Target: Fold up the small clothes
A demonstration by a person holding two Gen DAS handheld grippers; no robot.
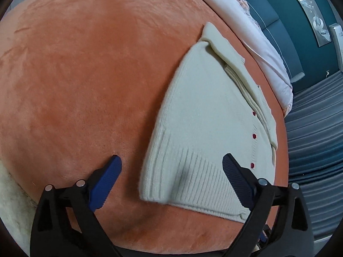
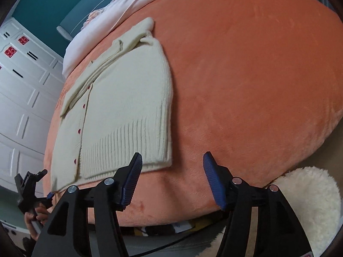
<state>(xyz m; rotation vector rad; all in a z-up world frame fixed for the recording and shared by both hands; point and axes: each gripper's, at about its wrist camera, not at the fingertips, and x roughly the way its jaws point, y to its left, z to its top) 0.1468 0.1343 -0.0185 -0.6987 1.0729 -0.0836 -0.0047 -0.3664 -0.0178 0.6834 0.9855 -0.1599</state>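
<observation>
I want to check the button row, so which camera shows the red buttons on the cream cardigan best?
The right wrist view: four red buttons run down the cream cardigan unobstructed. The left wrist view shows only three, near the frame's right side.

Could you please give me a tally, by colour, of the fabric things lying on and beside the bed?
Cream: 1, the knitted cardigan
Orange: 1, the plush blanket
Pale pink: 1, the bedding beyond it
White: 1, the fluffy rug beside the bed
Total: 4
</observation>
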